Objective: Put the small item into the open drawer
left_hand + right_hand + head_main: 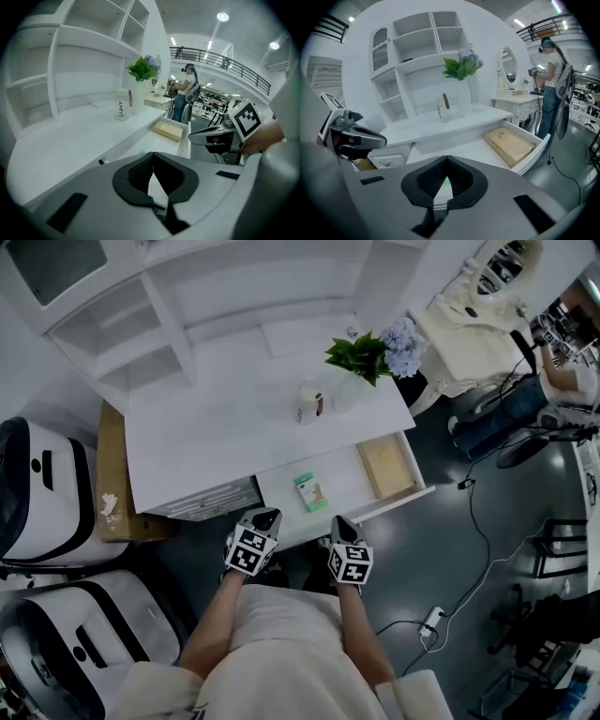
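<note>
**small packet lay in the open drawer, both tongs shut and empty**

a white table (234,418) filled the middle of the head view, with a block of open white shelves (141,324) standing at its back. on the floor to the left of it sat two big white cases with black trim (42,488) and a brown cardboard box (112,493). a second white dressing table with an oval mirror (478,306) stood off to the right.

the wide drawer (394,505) under the tabletop was pulled out toward the person. a flat tan box (386,468) filled its right end. left of the drawer, a smaller drawer front (211,501) was closed.

on the tabletop a clear vase of green leaves and pale blue flowers (361,357) stood near the right rear corner, and a white cup with a dark strap (310,401) stood upright just beside it.

the small item, a green packet (310,493), lay flat on the drawer's white floor, left of the tan box and apart from it.

the left tongs (265,516) and the right tongs (339,522) hung side by side at the drawer's front edge, angled down toward it, with the packet ahead and between them. each gripper view showed the black pads meeting at their tips with nothing gripped. neither pair touched the packet.
</note>
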